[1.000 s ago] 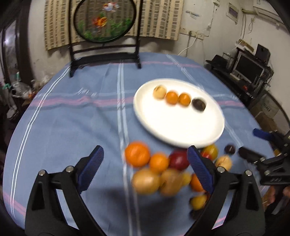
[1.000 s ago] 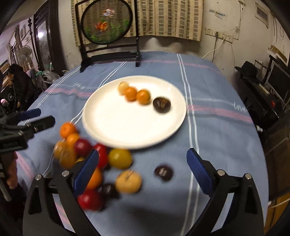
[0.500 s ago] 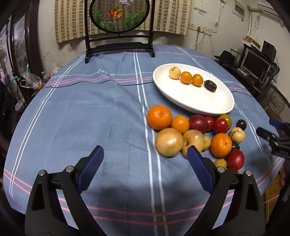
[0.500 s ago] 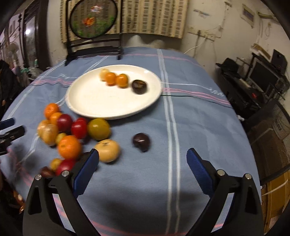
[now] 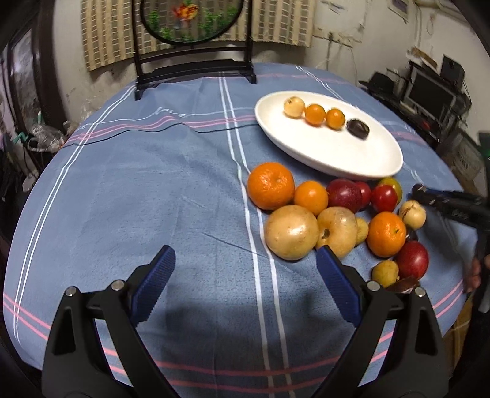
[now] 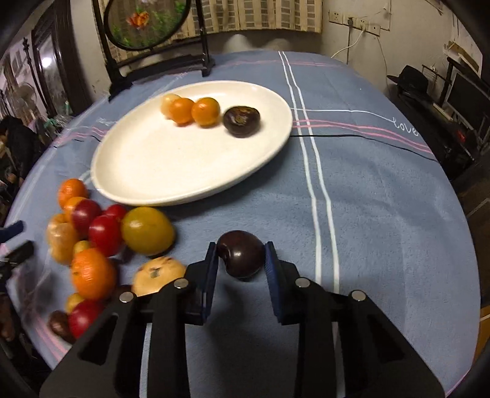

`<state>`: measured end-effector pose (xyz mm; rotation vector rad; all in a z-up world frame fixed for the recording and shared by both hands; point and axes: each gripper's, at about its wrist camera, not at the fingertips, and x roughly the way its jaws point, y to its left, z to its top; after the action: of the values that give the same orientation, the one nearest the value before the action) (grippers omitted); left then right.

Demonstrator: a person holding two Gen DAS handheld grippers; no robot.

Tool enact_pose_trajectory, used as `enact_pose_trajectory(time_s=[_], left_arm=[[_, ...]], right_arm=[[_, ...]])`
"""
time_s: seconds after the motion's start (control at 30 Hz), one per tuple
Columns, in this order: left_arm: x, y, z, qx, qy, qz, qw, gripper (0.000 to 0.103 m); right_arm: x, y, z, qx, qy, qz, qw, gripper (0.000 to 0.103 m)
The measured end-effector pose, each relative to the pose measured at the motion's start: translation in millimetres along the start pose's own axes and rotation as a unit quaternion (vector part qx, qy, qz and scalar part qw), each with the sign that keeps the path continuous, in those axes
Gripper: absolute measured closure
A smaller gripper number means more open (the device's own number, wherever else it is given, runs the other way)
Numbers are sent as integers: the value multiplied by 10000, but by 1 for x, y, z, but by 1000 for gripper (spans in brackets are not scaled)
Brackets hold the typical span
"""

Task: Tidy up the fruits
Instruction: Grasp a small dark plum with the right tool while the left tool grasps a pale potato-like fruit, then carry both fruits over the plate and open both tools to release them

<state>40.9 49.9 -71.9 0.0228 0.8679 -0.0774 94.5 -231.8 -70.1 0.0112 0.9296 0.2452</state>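
Fruits, loose pile (image 5: 333, 220): oranges, red, yellow and tan pieces crowd together on the blue striped tablecloth (image 5: 153, 189), just in front of the plate's near rim.
Left gripper (image 5: 245, 284): hangs over bare cloth to the left of the pile; jaws spread wide, nothing between them; its right blue pad (image 5: 337, 290) sits just in front of the large tan fruit (image 5: 291, 232).
Large orange (image 5: 271, 185): leftmost of the pile, touching a smaller orange beside it.
White plate (image 6: 171, 171): holds a row along its far side: one pale fruit (image 6: 168, 102), two small oranges (image 6: 193, 110), then a dark plum (image 6: 242, 121) slightly apart at the right end.
Yellow-green fruit (image 6: 147, 230): at the pile's right edge, just beside a red one.
Right gripper (image 6: 241, 260): low over the cloth, jaws closed in on a dark purple fruit (image 6: 241, 257), both pads against its sides; whether it is lifted off the cloth cannot be told.
Round screen on black stand (image 5: 193, 21): upright at the table's far edge.
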Motion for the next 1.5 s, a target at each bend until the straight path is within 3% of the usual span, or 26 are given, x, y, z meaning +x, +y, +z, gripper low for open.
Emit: enact_pose_trajectory(time_s=[0.2,0.23,0.33,0.43,0.67,1.03,1.13,1.3,1.4,1.5], left_arm=[[27,-12,4,369,232,-150,9989,10],[30,-13,6,390,218,-120,9989,18],[45,-15,14,393,390,-663,9963,44],[44,-23,15,537,306,-616,9962,58],[19,-9,7,140,70,-824,9965,59],[-14,-14,19,231,-210,-995,9945,59],[-13,-19,34,339,-166,-1078,9935,59],[11,-29,92,500,-105,-995,9937,59],[42,-37,129,465,37,-922,9946,59],[77,-46,156,482,210,-772,9956,58]], right_arm=[[-20,5,-10,22,-101,159,9998,72],[-21,4,-10,50,-106,190,9998,72],[-25,2,-11,116,-168,225,9995,72],[-27,3,-11,127,-205,251,9994,72],[-37,16,-9,-56,-320,289,9991,72],[-35,26,-3,-176,-348,335,9987,72],[-34,28,6,-268,-344,375,9983,72],[-25,34,51,-550,-497,330,9967,72],[1,38,86,-769,-463,147,9959,72],[36,39,108,-840,-168,186,9962,72]])
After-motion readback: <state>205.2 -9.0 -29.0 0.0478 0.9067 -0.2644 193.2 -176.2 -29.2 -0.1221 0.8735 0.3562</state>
